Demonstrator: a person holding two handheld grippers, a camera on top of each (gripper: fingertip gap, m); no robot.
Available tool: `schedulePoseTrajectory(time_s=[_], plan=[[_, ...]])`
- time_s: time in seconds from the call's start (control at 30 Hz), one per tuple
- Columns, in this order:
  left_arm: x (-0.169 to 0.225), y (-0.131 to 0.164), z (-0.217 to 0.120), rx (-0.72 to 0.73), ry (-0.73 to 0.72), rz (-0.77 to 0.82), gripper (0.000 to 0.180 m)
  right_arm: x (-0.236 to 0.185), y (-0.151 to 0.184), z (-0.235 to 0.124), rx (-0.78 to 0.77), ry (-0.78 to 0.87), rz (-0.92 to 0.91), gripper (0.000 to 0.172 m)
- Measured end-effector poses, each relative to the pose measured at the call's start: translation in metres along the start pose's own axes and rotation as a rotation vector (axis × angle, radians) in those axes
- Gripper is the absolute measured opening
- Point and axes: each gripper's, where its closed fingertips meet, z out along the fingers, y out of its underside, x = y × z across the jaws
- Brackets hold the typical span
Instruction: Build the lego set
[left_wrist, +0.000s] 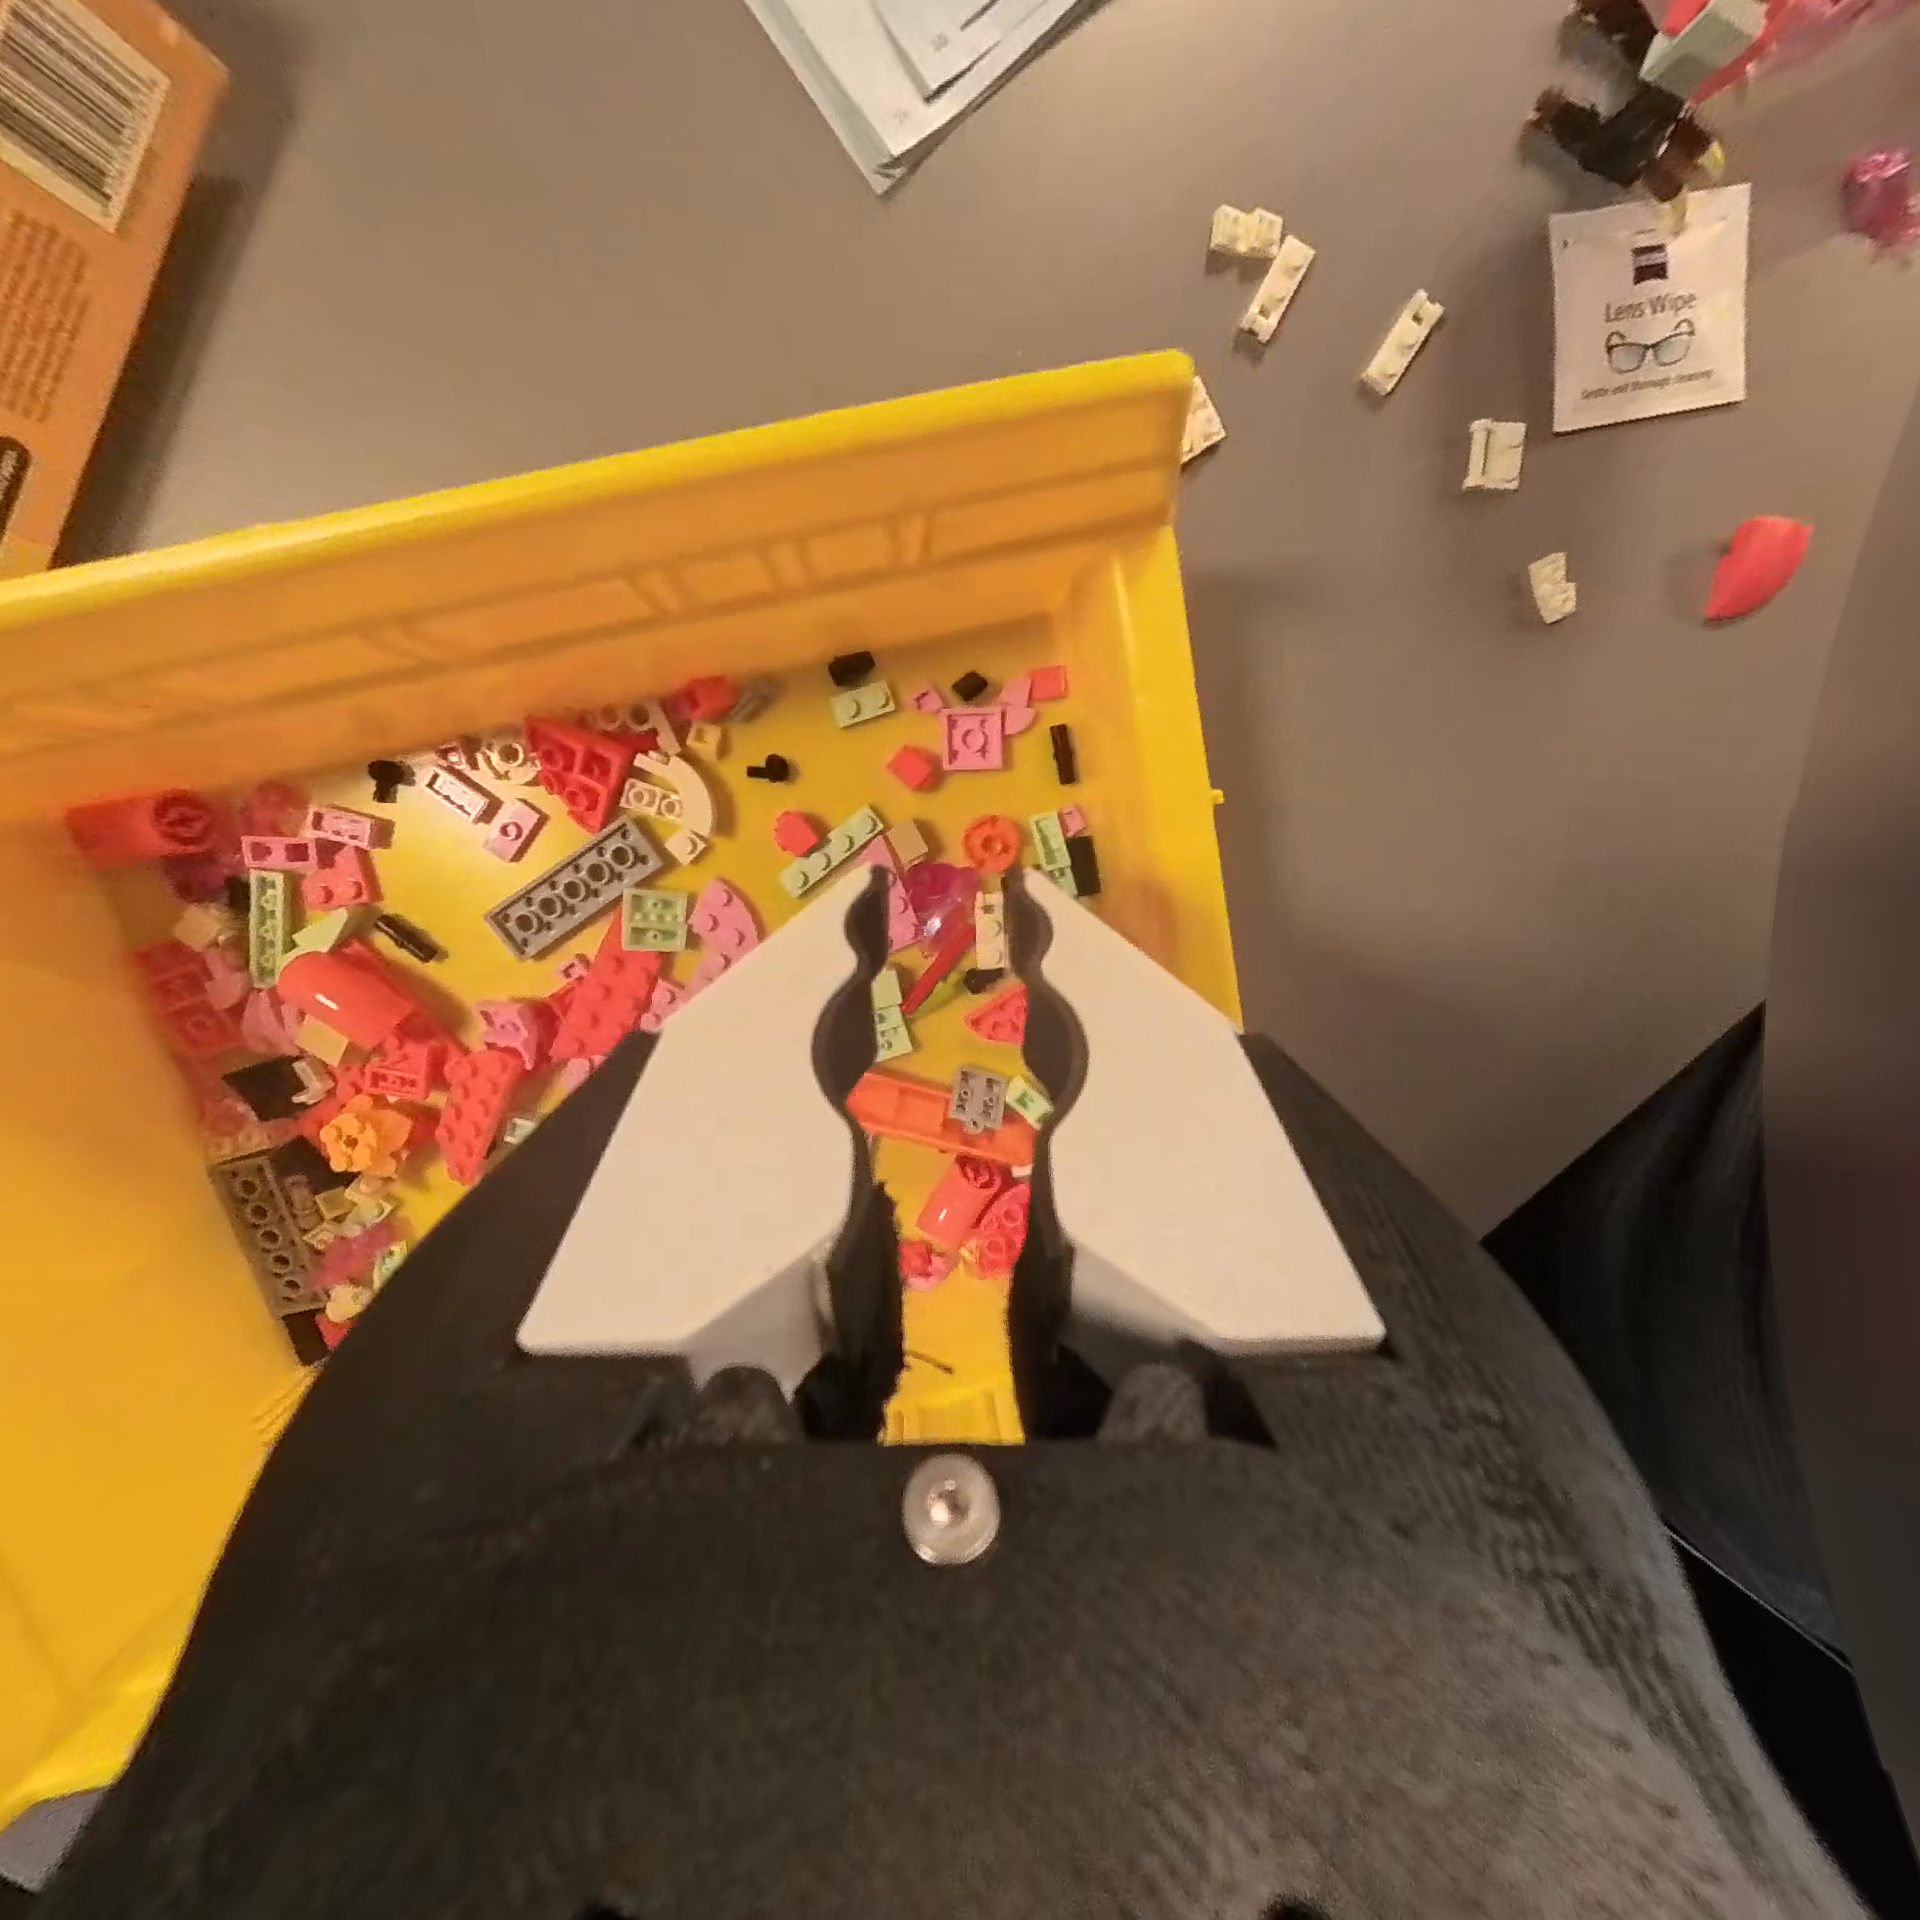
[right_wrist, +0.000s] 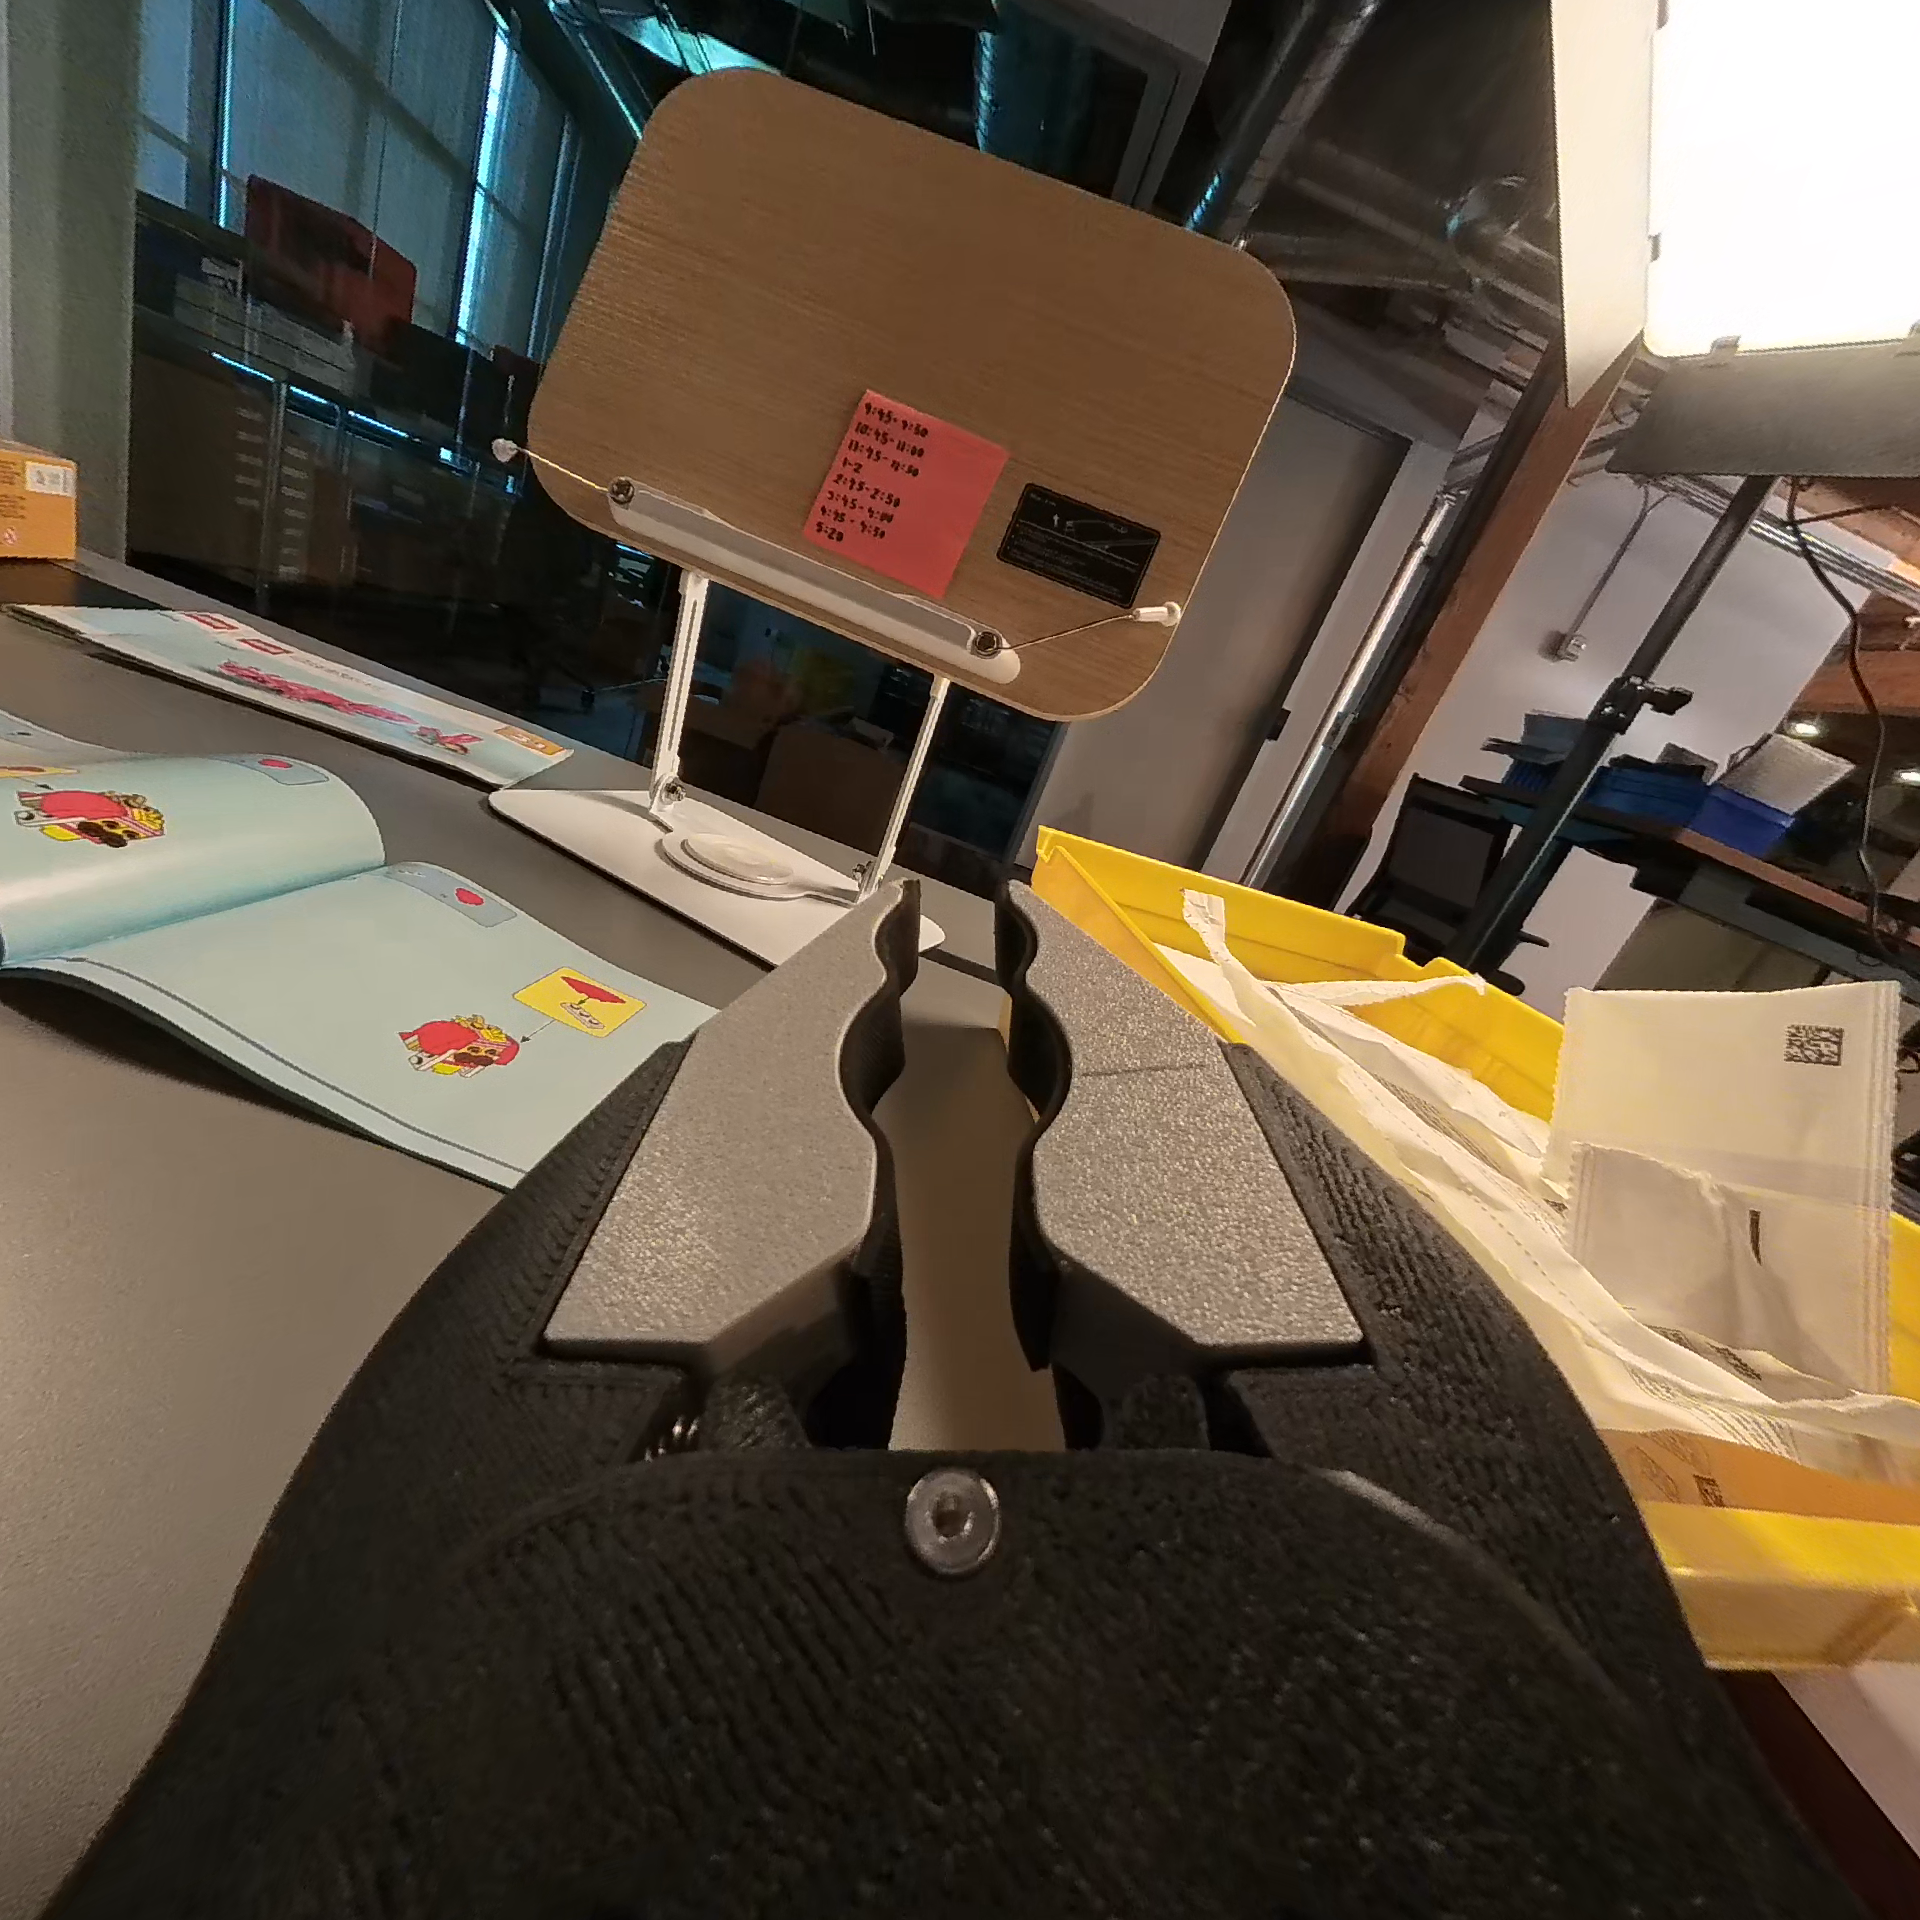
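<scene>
In the left wrist view my left gripper (left_wrist: 951, 883) hangs over a yellow bin (left_wrist: 644, 582) full of small bricks in red, pink, pale green, grey and black. Its white fingers (left_wrist: 1101, 997) stand apart. Between the tips show a clear magenta piece (left_wrist: 940, 904) and a small white plate (left_wrist: 992, 925), which lies close to the right finger; both seem to lie in the bin. In the right wrist view my right gripper (right_wrist: 958, 904) is open and empty, low above the dark table (right_wrist: 208, 1299). Its grey fingers (right_wrist: 758, 1132) have only the table between them.
Several white plates (left_wrist: 1403, 338), a white sachet (left_wrist: 1647, 307), a red curved piece (left_wrist: 1756, 566) and a dark brown build (left_wrist: 1621, 135) lie right of the bin. An orange box (left_wrist: 73, 260) is at the left. An open booklet (right_wrist: 312, 956), a wooden stand (right_wrist: 914, 384) and a second yellow bin (right_wrist: 1351, 956) of torn paper bags surround the right gripper. One gripper's finger ends stand about 50 cm off the other's. The white sachet (left_wrist: 1647, 307) is about 25 cm from my left fingertips and 30 cm from my right.
</scene>
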Motion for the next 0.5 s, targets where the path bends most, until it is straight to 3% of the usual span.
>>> schedulePoseTrajectory(time_s=[0.2, 0.27, 0.4, 0.5], plan=[[-0.018, 0.007, -0.002, -0.001, -0.051, -0.032, 0.021, -0.001, 0.0, 0.0, 0.002, -0.006, 0.002, 0.012], [-0.045, 0.01, -0.005, -0.001, -0.122, -0.04, 0.018, -0.001, 0.0, 0.0, 0.002, -0.007, 0.001, 0.012], [-0.108, 0.021, -0.007, -0.001, -0.179, -0.23, 0.02, 0.0, 0.0, 0.0, 0.004, -0.005, 0.008, 0.012], [-0.152, 0.045, -0.007, -0.128, -0.33, -0.259, 0.015, 0.001, 0.0, 0.0, 0.005, -0.001, 0.017, 0.012]])
